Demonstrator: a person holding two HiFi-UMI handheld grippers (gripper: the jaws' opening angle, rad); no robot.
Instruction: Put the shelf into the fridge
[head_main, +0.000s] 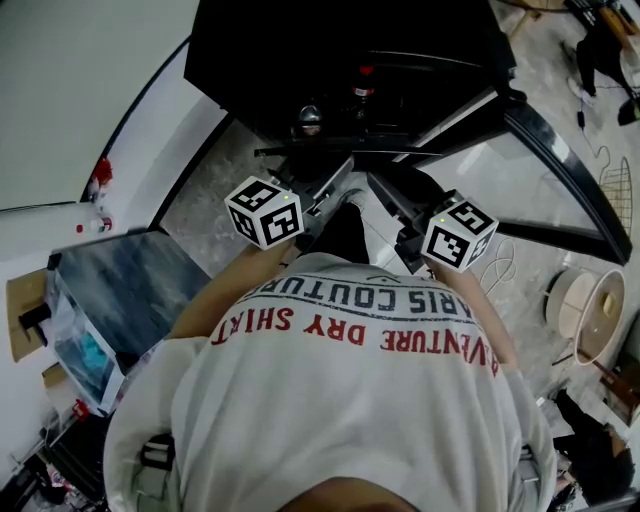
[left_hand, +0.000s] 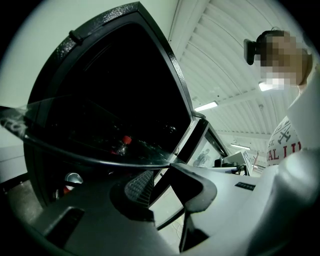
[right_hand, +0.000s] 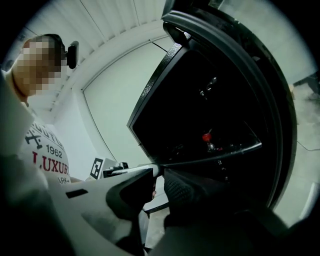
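Note:
I stand before the open black fridge (head_main: 300, 50), whose inside is dark. A thin glass shelf (head_main: 340, 150) with a dark rim is held level at its mouth between both grippers. My left gripper (head_main: 322, 197) is shut on the shelf's near left edge; in the left gripper view the glass (left_hand: 90, 135) runs in between the jaws of that gripper (left_hand: 167, 177). My right gripper (head_main: 388, 195) is shut on the near right edge, with the rim (right_hand: 215, 157) running out from its jaws (right_hand: 159, 182). Inside stand a red-capped bottle (head_main: 363, 85) and a can (head_main: 309, 115).
The fridge door (head_main: 560, 170) stands swung open to the right, its black frame close to the right gripper. A grey-topped cabinet (head_main: 130, 290) is at my left. A round pale fan (head_main: 590, 310) and cables lie on the floor at the right.

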